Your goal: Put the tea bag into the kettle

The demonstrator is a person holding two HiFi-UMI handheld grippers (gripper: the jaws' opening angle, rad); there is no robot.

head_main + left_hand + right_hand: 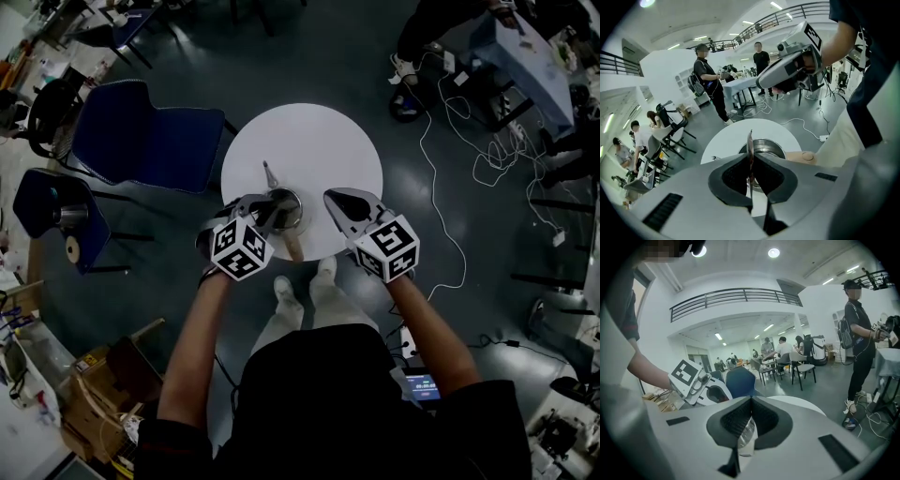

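Note:
A round white table (309, 141) carries a steel kettle (287, 208) with a wooden side handle (292, 246) and its top open. My left gripper (266, 212) hovers right at the kettle's rim, shut on a thin flat tea bag (749, 140) seen edge-on above the kettle's open mouth (767, 148). My right gripper (336, 202) hangs just to the kettle's right, above the table. Its jaws are shut on a shiny, glassy piece (745, 436) that looks like the kettle's lid. The right gripper (787, 70) shows above the table in the left gripper view.
Two blue chairs (141, 131) stand left of the table. White cables (450, 141) trail over the floor to the right. A person's legs and shoes (300, 291) are under the table's near edge. People (707, 79) stand some way behind the table.

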